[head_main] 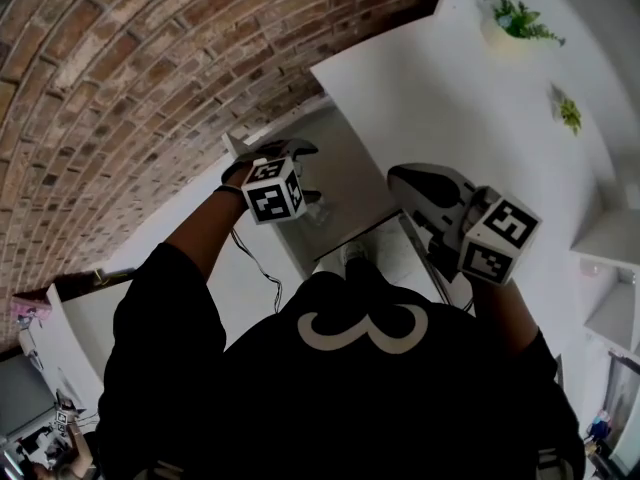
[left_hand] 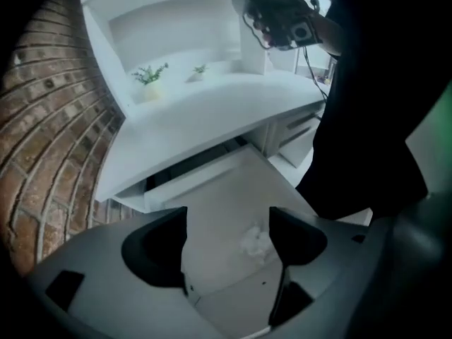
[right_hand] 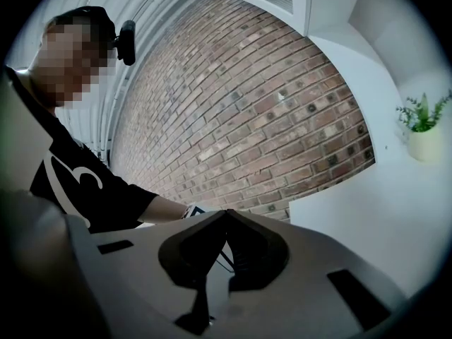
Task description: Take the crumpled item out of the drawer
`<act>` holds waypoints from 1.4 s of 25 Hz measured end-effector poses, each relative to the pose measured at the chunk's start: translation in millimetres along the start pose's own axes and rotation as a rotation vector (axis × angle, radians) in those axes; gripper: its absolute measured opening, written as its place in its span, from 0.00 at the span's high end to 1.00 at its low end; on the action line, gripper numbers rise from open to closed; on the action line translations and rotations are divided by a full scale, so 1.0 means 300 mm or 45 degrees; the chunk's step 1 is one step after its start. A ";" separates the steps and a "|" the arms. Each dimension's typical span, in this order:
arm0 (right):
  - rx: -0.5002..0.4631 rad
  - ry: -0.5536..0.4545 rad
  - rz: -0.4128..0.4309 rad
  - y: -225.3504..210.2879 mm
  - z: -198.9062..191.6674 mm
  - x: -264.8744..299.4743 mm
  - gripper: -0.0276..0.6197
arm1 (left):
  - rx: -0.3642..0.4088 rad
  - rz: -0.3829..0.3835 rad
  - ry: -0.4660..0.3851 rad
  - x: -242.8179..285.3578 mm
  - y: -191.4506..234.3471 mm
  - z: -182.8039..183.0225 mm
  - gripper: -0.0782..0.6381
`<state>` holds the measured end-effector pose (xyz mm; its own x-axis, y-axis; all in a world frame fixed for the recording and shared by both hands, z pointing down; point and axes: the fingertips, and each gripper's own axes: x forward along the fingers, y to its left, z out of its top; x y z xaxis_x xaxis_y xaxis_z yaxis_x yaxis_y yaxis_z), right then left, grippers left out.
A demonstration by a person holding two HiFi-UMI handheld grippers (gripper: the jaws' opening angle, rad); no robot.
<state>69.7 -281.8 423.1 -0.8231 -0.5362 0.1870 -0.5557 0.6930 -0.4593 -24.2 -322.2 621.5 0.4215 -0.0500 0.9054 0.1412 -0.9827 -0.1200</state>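
Under the white desk the drawer stands pulled out, its grey bottom bare. A small crumpled white item lies on that bottom near the front edge; in the head view it shows as a pale lump. Above the drawer my left gripper hangs open, and the crumpled item shows just inside its right finger, well below it. In the head view that left gripper is over the drawer's left side. My right gripper is shut and empty, raised at the right and aimed at the brick wall.
A brick wall runs along the left. Two small potted plants stand on the desk. White shelves are at the right, and more drawer fronts lie beside the open drawer. A cable hangs below.
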 end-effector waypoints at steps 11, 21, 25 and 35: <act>0.093 0.008 -0.125 -0.132 -0.079 -0.067 0.94 | 0.276 -0.302 0.197 0.272 -0.069 -0.167 0.40; 0.153 0.020 -0.201 -0.179 -0.144 -0.120 0.94 | 0.382 -0.506 0.340 0.446 -0.147 -0.262 0.44; 0.168 0.020 -0.235 -0.199 -0.157 -0.147 0.94 | 0.402 -0.554 0.398 0.495 -0.167 -0.309 0.50; 0.177 0.036 -0.258 -0.219 -0.184 -0.164 0.94 | 0.454 -0.662 0.468 0.525 -0.219 -0.346 0.68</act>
<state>140.4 -274.3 492.1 -0.7002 -0.6427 0.3107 -0.6902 0.4984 -0.5246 -60.1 -284.0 814.3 -0.0987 0.2889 0.9523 0.5507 -0.7812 0.2940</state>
